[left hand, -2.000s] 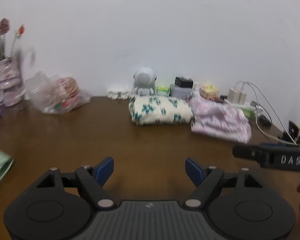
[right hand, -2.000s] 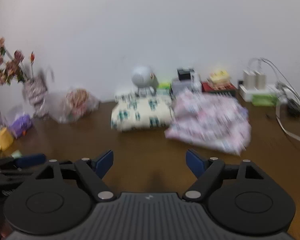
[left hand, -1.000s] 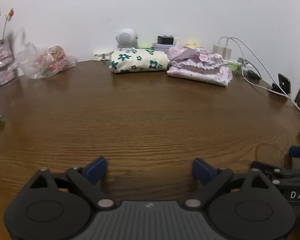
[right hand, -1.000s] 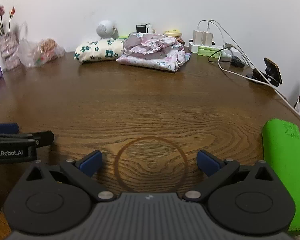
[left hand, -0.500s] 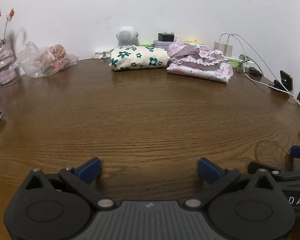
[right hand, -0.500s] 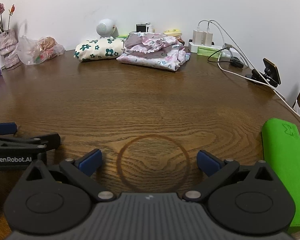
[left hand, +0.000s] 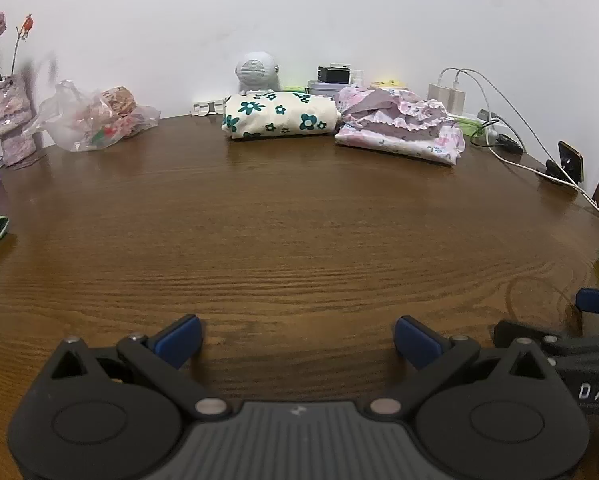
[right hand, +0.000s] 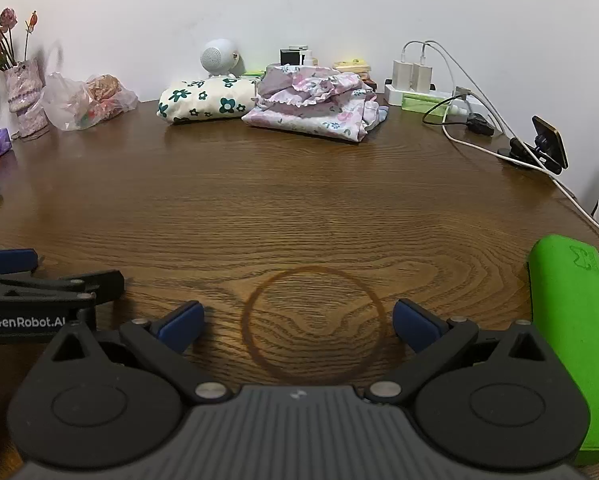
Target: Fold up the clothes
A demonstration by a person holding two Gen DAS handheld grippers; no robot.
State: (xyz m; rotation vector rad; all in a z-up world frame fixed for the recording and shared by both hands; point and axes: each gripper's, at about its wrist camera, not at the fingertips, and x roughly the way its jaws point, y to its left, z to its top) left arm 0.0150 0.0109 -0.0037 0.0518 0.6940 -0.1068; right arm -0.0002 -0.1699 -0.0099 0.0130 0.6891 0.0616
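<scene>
left gripper [left hand: 297,336]: low over the bare wood near the front edge, fingers spread wide, nothing in them

right gripper [right hand: 295,322]: same deal just beside it, splayed and empty over a ring stain

table [right hand: 299,208]: whole middle is bare, no garment laid out to work on

flowered bundle [right hand: 205,100]: at the far edge by the wall, looks neatly folded

pink ruffled garment [right hand: 315,106]: touching the bundle's right side, roughly folded but lumpier

progress: looks basically done, maybe tidy the pink one
</scene>
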